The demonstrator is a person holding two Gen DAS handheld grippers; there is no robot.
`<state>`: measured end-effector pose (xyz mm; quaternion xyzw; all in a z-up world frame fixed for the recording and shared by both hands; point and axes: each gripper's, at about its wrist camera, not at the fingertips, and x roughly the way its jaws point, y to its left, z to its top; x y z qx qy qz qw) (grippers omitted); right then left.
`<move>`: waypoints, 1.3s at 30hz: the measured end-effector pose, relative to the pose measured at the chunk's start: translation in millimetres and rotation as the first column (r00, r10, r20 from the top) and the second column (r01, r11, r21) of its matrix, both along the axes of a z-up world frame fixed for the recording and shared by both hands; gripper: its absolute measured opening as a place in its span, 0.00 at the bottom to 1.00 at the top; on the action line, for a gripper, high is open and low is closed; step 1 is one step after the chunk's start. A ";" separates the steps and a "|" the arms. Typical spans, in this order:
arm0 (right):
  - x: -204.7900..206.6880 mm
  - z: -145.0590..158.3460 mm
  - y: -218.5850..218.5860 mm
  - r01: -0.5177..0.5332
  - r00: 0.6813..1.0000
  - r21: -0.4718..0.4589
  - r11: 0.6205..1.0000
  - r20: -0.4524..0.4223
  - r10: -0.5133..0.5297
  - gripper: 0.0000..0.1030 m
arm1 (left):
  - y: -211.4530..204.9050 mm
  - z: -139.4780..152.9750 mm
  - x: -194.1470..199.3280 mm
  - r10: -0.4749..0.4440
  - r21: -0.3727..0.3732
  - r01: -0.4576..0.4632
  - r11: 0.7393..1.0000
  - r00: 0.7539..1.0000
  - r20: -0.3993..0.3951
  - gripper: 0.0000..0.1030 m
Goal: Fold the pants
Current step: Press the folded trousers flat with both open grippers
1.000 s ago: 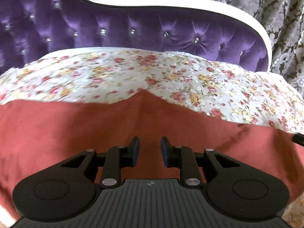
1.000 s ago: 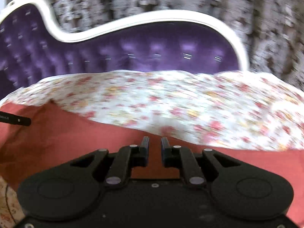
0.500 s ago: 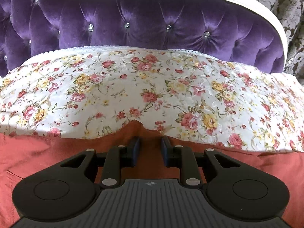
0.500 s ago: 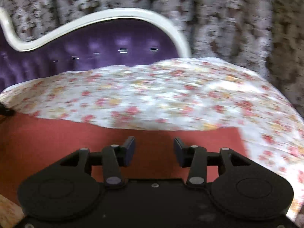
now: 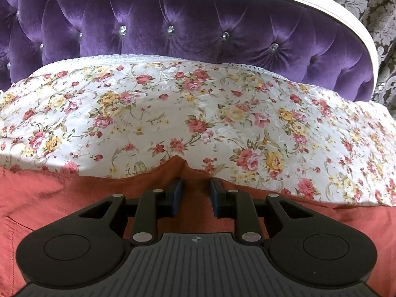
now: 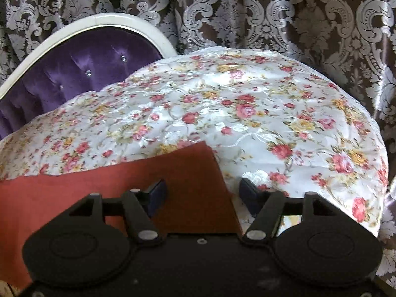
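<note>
Rust-red pants (image 5: pixel 74 198) lie spread on a floral bedspread (image 5: pixel 198 111). My left gripper (image 5: pixel 195 193) is shut on a fold at their far edge, and the cloth rises to a small peak just past the fingertips. In the right wrist view my right gripper (image 6: pixel 201 193) hovers over the right end of the pants (image 6: pixel 123 180). Its jaws stand wide apart and are closing. The pants' side edge runs between them, with neither pad pressing on it. Its left finger (image 6: pixel 156 193) is over the cloth, its right finger (image 6: pixel 250 193) over the bedspread (image 6: pixel 247 111).
A purple tufted headboard (image 5: pixel 198 24) with a white frame stands behind the bed. A patterned brown and silver curtain (image 6: pixel 247 12) hangs beyond it. The bed's rounded right edge (image 6: pixel 378 160) drops off close to my right gripper.
My right gripper has let go of the pants, spread its jaws and swung right to the pants' end. My left gripper carried its fold toward the headboard, then held still.
</note>
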<state>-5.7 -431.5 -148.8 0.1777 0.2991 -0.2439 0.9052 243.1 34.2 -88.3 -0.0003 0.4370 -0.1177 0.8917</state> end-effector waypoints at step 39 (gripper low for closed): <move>-62.4 -7.8 -10.7 -0.109 0.985 0.202 0.973 0.151 0.079 0.55 | -141.9 -9.6 -162.3 -0.297 0.043 0.295 0.954 0.954 0.033 0.24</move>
